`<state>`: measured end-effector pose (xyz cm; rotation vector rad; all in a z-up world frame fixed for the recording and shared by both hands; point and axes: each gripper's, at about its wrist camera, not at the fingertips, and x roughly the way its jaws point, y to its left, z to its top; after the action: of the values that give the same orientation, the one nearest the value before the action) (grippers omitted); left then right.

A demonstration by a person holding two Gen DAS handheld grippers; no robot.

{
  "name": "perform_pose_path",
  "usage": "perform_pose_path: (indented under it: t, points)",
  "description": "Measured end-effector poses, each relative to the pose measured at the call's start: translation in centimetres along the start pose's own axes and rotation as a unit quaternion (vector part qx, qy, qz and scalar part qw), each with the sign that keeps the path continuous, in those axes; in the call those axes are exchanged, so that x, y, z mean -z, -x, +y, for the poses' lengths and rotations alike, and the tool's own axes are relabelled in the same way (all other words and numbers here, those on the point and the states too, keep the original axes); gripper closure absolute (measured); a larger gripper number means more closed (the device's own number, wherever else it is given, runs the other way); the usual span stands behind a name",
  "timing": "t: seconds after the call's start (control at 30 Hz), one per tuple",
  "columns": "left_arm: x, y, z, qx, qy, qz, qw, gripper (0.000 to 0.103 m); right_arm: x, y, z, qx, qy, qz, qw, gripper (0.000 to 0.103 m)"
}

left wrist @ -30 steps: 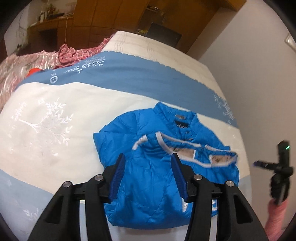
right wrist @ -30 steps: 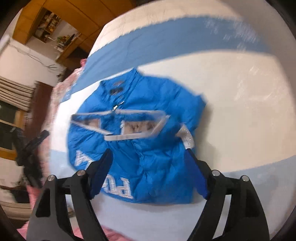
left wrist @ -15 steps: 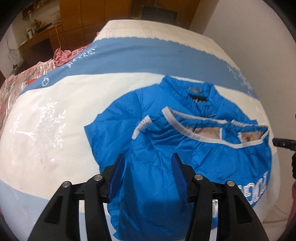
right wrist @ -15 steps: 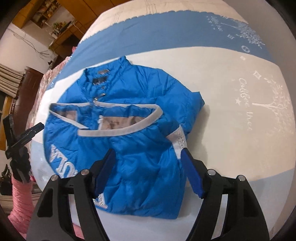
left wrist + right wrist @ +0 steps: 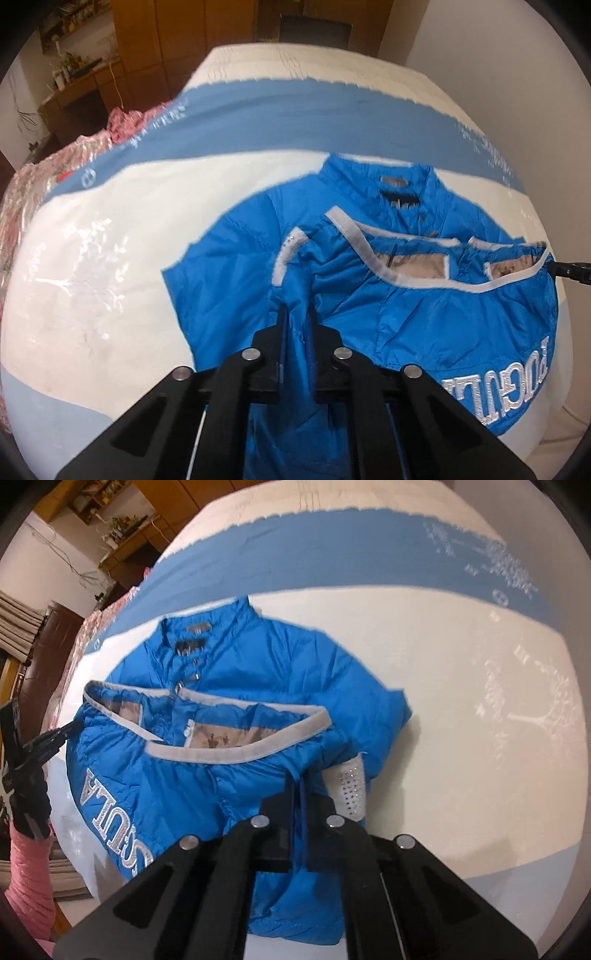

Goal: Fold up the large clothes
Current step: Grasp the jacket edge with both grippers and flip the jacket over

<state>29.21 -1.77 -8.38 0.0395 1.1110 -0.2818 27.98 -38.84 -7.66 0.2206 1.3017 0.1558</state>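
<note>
Now both claws, left claw (image 5: 297, 325) and right claw (image 5: 300, 797), pinch jacket (image 5: 406, 295) folds.

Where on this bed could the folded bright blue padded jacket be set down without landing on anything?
Free: the white quilt panel between the bright blue padded jacket and the pink crumpled bedding, and the blue band beyond the collar. Crowded: the jacket's own patch, where the left gripper and right gripper pinch fabric.
</note>
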Motion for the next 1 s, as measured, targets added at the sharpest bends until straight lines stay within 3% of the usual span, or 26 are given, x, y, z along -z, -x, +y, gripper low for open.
perform_pose_path:
  t: [0.17,0.37,0.6,1.0]
  points:
    - [-2.5,2.7,1.2,0.013,0.030,-0.049,0.9982,0.097,-2.5,2.4,-0.4,-0.003,-0.005,-0.041,0.999,0.102]
    - [-6.1,0.7,2.1,0.002,0.059,-0.057,0.9966,0.097,-7.6,1.6,-0.5,0.007,-0.020,-0.061,0.998,0.102]
    - [-8.0,-4.9,3.3,-0.043,0.077,-0.023,0.9958,0.096,-11.5,-4.1,-1.2,0.033,-0.037,-0.031,0.998,0.102]
    - [-6.8,-11.7,4.1,-0.073,0.075,0.021,0.9943,0.089,-11.5,-11.6,-3.2,0.036,-0.074,0.014,0.997,0.101]
